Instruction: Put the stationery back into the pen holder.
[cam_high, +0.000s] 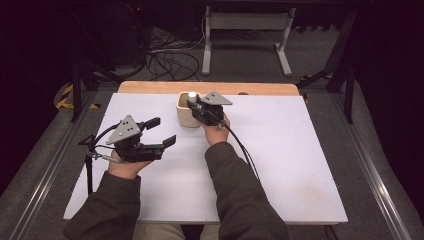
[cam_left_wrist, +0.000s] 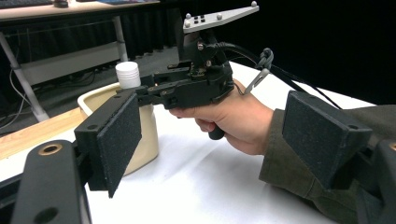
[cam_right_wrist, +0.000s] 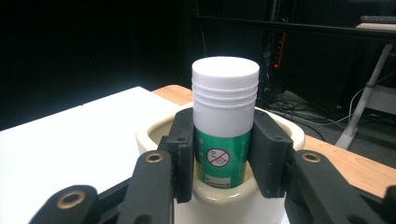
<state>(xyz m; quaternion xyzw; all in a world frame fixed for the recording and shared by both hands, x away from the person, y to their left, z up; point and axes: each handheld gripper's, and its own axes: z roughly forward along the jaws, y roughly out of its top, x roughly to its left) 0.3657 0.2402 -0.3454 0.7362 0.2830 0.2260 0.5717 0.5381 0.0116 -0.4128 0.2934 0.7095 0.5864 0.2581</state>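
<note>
High view first: the white worktop (cam_high: 280, 165) takes up most of the scene, with a strip of bare wood along its far edge, and nothing much on it besides one cream cup (cam_high: 186, 117) near the far side. The person's sleeves come in from the bottom.

The right gripper (cam_high: 192, 103) is parked at that cup, and its fingers (cam_right_wrist: 183, 154) are clamped on a small green tube with a white ribbed cap (cam_right_wrist: 225, 130), looks like a glue stick or something similar. In the right gripper view the tube stands upright, its lower end already below the cup's rim (cam_right_wrist: 154, 133) while the cap sticks well up above it. Can't tell whether the bottom is touching the inside of the cup yet.

The left gripper (cam_high: 162, 131) hangs off to the side over bare worktop, well apart from the cup, fingers (cam_left_wrist: 114, 140) spread wide with nothing between them.

So my read on progress: the pick-up and carry look done, and the tube is most of the way into the cup. What seems left is lowering it the last bit if it isn't seated, letting go, and pulling the right gripper clear without tipping the cup. The left one doesn't look needed, unless to steady the cup.
</note>
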